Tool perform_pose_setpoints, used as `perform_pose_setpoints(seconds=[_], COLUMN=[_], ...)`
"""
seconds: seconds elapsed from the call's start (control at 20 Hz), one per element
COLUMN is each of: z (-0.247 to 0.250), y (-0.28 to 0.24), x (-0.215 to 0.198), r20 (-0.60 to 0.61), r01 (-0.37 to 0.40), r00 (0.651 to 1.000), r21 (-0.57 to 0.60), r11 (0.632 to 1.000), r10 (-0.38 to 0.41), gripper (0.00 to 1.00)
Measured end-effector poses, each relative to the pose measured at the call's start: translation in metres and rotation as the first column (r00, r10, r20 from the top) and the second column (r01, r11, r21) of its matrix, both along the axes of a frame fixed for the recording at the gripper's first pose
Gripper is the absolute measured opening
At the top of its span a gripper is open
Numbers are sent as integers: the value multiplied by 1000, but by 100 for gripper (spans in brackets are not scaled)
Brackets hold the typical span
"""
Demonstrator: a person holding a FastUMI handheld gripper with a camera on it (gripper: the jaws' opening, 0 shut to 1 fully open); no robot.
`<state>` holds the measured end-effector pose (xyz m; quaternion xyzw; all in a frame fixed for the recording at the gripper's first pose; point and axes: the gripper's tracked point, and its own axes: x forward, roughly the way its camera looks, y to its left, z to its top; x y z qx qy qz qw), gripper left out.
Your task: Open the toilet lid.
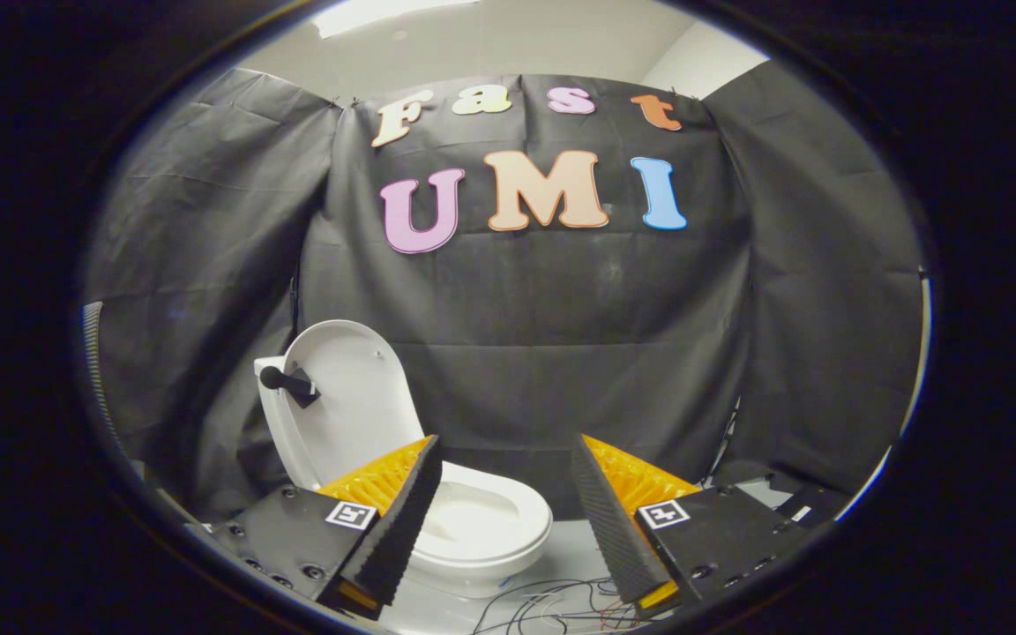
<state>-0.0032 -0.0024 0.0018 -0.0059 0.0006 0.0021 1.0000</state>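
Observation:
A white toilet [481, 529] stands on the floor beyond my left finger. Its lid [349, 401] is raised upright against the back, with a dark knob handle [283, 381] sticking out of its left edge. The seat ring and the bowl show below it, partly hidden behind my left finger [402, 520]. My gripper [504, 520] is open, well back from the toilet, with nothing between its fingers.
Black cloth walls close the booth behind and on both sides. Loose thin wires [552, 600] lie on the pale floor just ahead of my fingers, to the right of the toilet base.

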Motion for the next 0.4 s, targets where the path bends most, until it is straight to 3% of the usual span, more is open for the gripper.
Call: perform_pose_setpoints(seconds=[0.4], z=[0], y=[0], x=[0], r20=[0], r01=[0], r00=[1000], r21=[0], r11=[1000], r10=[0], gripper=[92])
